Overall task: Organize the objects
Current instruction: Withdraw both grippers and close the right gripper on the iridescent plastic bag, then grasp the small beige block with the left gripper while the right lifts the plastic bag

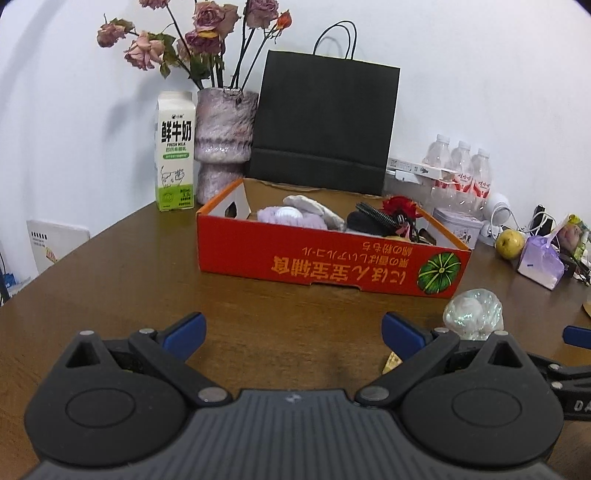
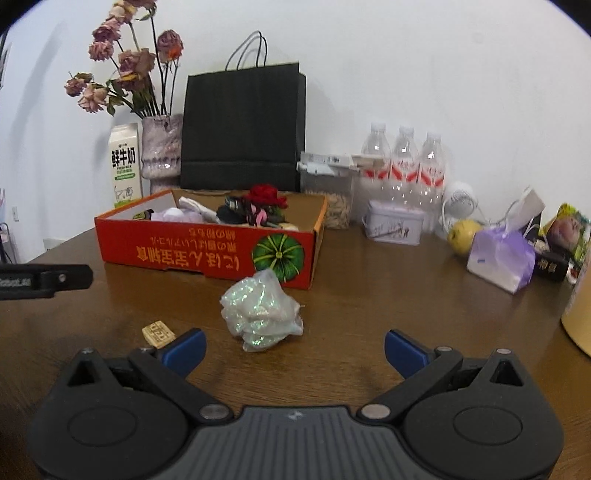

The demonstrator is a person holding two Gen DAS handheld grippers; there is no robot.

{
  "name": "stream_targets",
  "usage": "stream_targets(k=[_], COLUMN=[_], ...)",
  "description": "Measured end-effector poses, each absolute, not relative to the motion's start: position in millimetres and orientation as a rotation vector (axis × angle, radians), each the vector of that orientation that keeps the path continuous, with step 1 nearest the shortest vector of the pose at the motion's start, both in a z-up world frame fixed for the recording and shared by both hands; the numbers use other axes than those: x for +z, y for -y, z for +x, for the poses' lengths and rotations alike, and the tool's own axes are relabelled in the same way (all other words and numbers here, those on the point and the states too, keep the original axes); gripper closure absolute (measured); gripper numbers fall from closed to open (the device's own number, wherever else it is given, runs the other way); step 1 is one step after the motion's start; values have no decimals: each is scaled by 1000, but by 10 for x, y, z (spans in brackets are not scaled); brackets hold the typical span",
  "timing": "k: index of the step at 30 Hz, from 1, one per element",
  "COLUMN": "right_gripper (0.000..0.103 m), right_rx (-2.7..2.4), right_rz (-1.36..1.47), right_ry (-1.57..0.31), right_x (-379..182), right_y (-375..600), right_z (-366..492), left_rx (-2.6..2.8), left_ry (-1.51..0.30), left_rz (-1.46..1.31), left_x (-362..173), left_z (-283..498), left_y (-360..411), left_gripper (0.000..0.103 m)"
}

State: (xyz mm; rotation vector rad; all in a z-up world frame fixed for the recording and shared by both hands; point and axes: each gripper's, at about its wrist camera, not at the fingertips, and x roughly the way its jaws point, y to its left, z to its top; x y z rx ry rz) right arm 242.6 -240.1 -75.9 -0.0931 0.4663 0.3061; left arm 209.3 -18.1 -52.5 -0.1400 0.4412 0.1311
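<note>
Crumpled iridescent wrapper [image 2: 263, 312] on table [image 2: 406, 302], just ahead of right hand-held gripper [image 2: 293, 350] — spread wide, empty, left hand-held gripper [image 1: 294, 334] likewise.

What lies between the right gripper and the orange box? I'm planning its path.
In the right wrist view, only the crumpled iridescent wrapper sits on the table between the right gripper and the orange box.

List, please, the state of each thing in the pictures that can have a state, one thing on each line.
Left hand-held gripper: open, holding nothing.
Right hand-held gripper: open, holding nothing.
Orange cardboard box: open on top, partly filled.
Iridescent crumpled bag: lying on the table, outside the box.
Small wooden tile: flat on the table, outside the box.
Black paper bag: standing upright.
Milk carton: upright, closed.
Roses: dried, in the vase.
</note>
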Motion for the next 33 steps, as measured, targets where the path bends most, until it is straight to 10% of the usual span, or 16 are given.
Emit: stream_targets(k=[11,18,33], right_gripper=[4,62,68], right_rx=[351,425,343], right_rz=[-131,-129,-117], right_ry=[-482,-495,-282], right_x=[-830,-838,-686], right_y=[2142,2063,2499], right_z=[2901,3015,2263], left_rx=[138,153,131], left_ry=[-451,-454,-474], left_rz=[-191,-203,-180], left_x=[-530,-537,-585], left_z=[2124,2154,2160], left_y=[43,-9,48], left_gripper=[0,0,0])
